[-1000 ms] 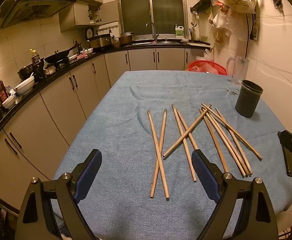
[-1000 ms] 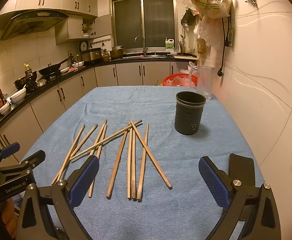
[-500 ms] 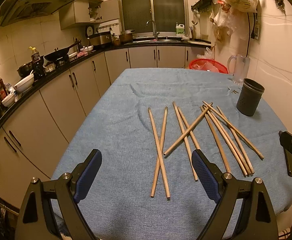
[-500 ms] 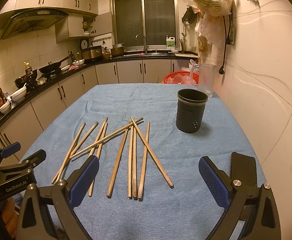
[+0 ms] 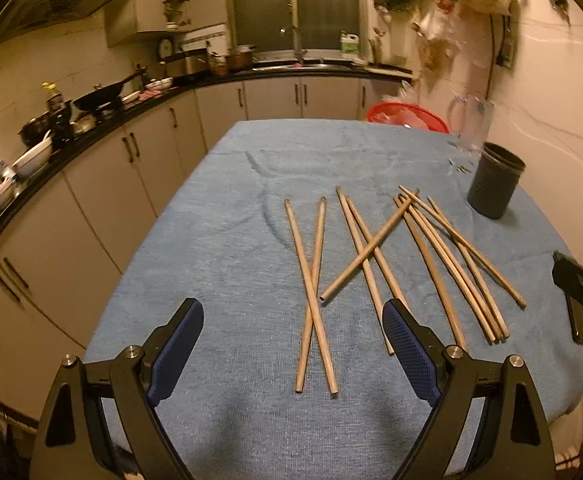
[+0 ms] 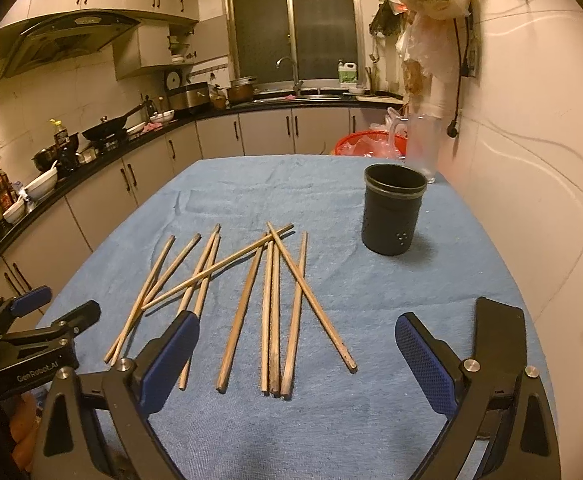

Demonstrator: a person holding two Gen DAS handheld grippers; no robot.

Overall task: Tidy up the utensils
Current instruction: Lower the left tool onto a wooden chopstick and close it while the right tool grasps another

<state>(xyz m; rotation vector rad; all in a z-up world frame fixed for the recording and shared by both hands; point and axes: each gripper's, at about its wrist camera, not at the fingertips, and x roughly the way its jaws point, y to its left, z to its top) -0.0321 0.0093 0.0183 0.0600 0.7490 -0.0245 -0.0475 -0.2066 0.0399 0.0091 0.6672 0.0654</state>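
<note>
Blue terry cloth (image 6: 371,320) over whole table, a few wrinkles toward far end. Wooden chopsticks (image 5: 371,248) scattered loose mid-cloth, several crossing, one pair in an X at left. Black perforated holder (image 6: 394,209) upright on cloth, near right edge, apart from the sticks; inside not visible. Clear pitcher (image 6: 421,148) behind it by the wall, red basket (image 6: 355,142) past table's far end. Dim yellow kitchen: counter with wok and bowls along left, sink under window, bags hanging on right wall, blurred. Left gripper (image 5: 293,344) spread wide, nothing held, above near table edge. Right gripper (image 6: 297,356) likewise wide, nothing held. Tiny bits near pitcher (image 5: 461,166), unidentifiable.
</note>
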